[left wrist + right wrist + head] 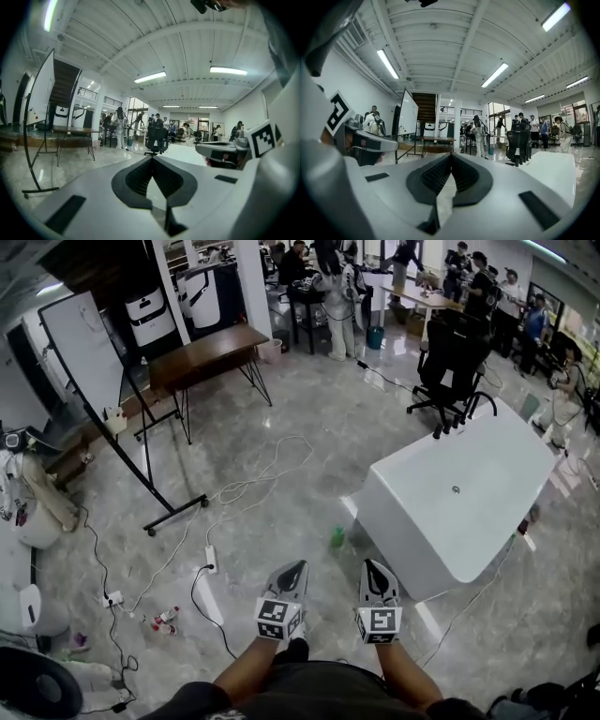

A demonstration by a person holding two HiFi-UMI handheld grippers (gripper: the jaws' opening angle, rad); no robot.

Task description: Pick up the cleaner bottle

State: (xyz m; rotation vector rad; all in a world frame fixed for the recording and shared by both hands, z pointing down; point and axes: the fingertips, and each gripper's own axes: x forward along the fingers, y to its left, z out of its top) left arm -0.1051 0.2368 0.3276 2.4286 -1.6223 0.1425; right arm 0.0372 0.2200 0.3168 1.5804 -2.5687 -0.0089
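Observation:
A small green cleaner bottle (337, 537) stands on the marble floor just left of the white bathtub (469, 498). My left gripper (297, 565) is held level a short way in front of me, below and left of the bottle, with its jaws together and nothing between them. My right gripper (369, 564) hangs beside it, below and right of the bottle, its jaws meeting at the tips with nothing held. In both gripper views the dark pads touch at the tip (152, 158) (451, 154) and the bottle is hidden below the jaws.
A white cable and power strip (212, 559) run across the floor at left. A whiteboard on a black stand (89, 352) and a wooden table (206, 354) stand behind. A black office chair (455, 362) is beyond the tub. Several people work at the back.

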